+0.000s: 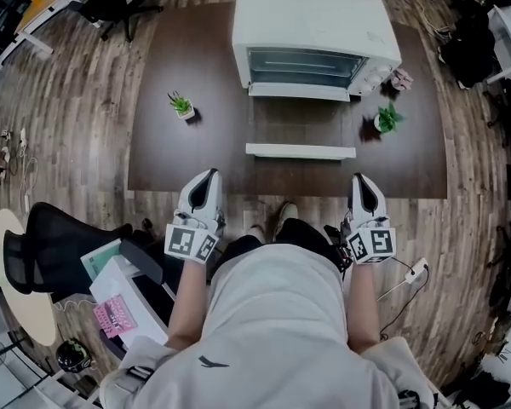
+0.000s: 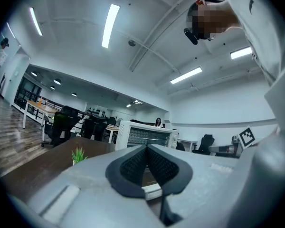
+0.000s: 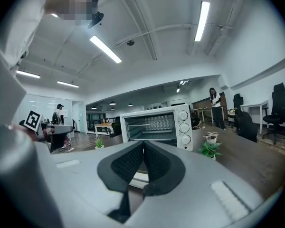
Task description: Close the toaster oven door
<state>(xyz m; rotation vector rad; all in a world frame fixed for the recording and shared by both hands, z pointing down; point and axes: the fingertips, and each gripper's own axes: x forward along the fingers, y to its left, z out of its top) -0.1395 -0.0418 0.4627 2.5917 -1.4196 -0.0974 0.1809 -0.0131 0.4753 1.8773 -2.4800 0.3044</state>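
A white toaster oven stands at the far middle of the dark brown table, knobs on its right side. Its door hangs open, lying flat toward me with the white handle bar at the front. My left gripper sits at the near table edge, left of the door, jaws shut and empty. My right gripper rests at the near edge just right of the door, also shut on nothing. The oven shows ahead in the right gripper view, and the same oven in the left gripper view.
A small potted plant stands on the table's left part, another plant to the oven's right, plus a small pot beside the knobs. Office chairs and desks ring the table on the wood floor. A black chair is at my left.
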